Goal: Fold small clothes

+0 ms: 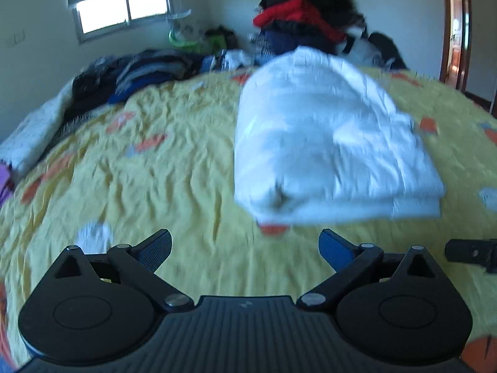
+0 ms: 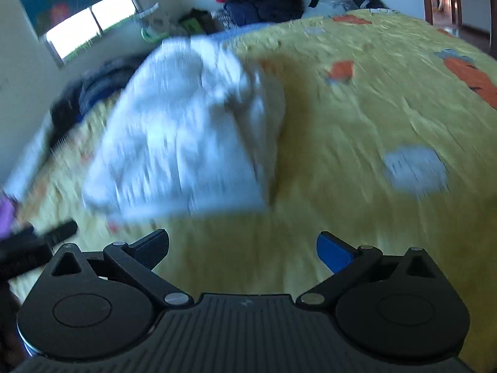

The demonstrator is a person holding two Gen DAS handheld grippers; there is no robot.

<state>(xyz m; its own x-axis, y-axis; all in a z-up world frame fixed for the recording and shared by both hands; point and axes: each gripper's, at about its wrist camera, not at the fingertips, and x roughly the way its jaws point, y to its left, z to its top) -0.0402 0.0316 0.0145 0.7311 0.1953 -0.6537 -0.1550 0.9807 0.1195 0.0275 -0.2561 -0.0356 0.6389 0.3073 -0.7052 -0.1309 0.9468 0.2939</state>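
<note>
Holding both the left gripper [image 1: 245, 248] and right gripper [image 2: 242, 248] wide and empty, you are facing the folded white cloth [image 1: 329, 143] lying mid-bed [image 1: 155, 168], ahead between them, just beyond either one's fingertips.

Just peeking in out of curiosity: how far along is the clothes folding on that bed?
One white garment lies folded on the yellow bedspread, so that piece looks done. Nothing is in hand: the left gripper and the right gripper are both open and empty. Heaps of dark clothes and a red-and-black pile beyond look unfolded.
</note>
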